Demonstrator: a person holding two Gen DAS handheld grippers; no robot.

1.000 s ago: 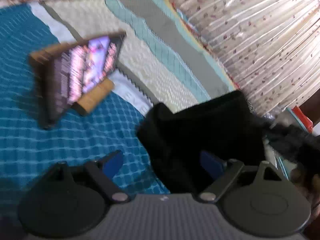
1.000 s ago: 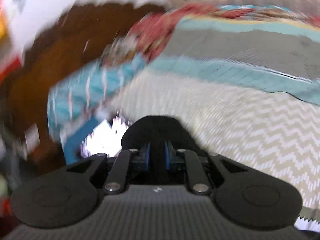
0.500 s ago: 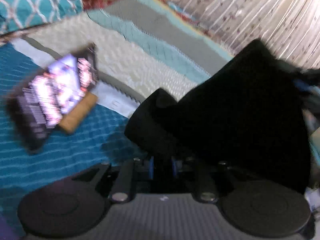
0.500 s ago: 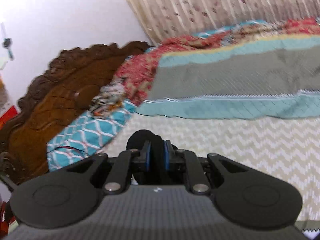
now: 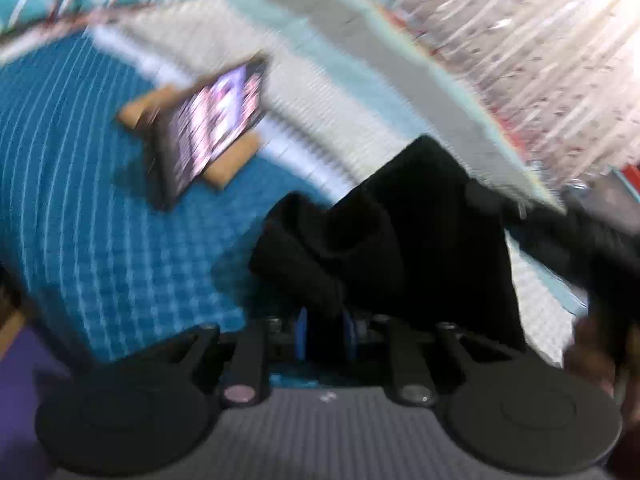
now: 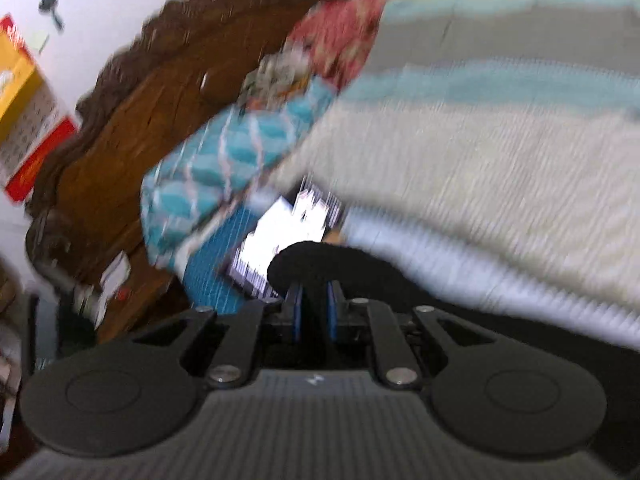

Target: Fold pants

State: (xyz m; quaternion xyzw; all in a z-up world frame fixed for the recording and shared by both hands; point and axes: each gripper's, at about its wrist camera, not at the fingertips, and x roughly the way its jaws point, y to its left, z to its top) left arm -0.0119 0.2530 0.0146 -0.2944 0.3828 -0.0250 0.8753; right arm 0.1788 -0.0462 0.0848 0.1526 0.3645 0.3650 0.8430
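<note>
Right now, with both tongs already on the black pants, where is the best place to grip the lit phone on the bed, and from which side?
Grip the phone by its long edges near the raised upper end, coming from above. It seems to lean tilted on a tan stand, so those edges look free.

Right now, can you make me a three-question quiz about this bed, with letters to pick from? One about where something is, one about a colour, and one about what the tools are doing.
1. Where is the phone?
A. on the blue cover
B. on the floor
C. inside the pants

2. What colour are the pants?
A. red
B. black
C. yellow

3. What is the left tool doing?
A. wide open
B. pinching the pants
C. holding the phone

Answers:
1 A: the phone stands propped on the blue cover.
2 B: the cloth is black all over.
3 B: its blue pads are shut on a black fold; the right tool pinches the pants too.
</note>
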